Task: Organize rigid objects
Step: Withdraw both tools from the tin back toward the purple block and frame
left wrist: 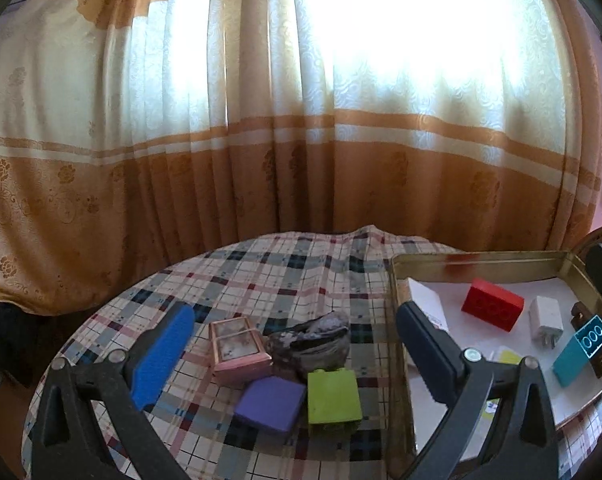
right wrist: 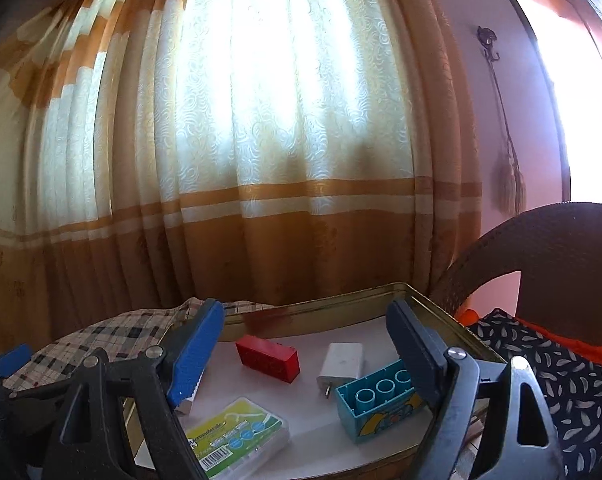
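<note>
Teal block (right wrist: 375,404) lies in your gold tin tray (right wrist: 341,300).
Your right gripper (right wrist: 305,354) and left gripper (left wrist: 297,344) both hold their jaws wide, empty.

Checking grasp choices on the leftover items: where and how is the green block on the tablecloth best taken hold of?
Grip the green block across its two flat side walls, coming from above with the left hand-held gripper, probably. It stands upright on the checked tablecloth, studs up, with the purple box close on one side and the dark rock just behind, so a side approach looks crowded.
</note>
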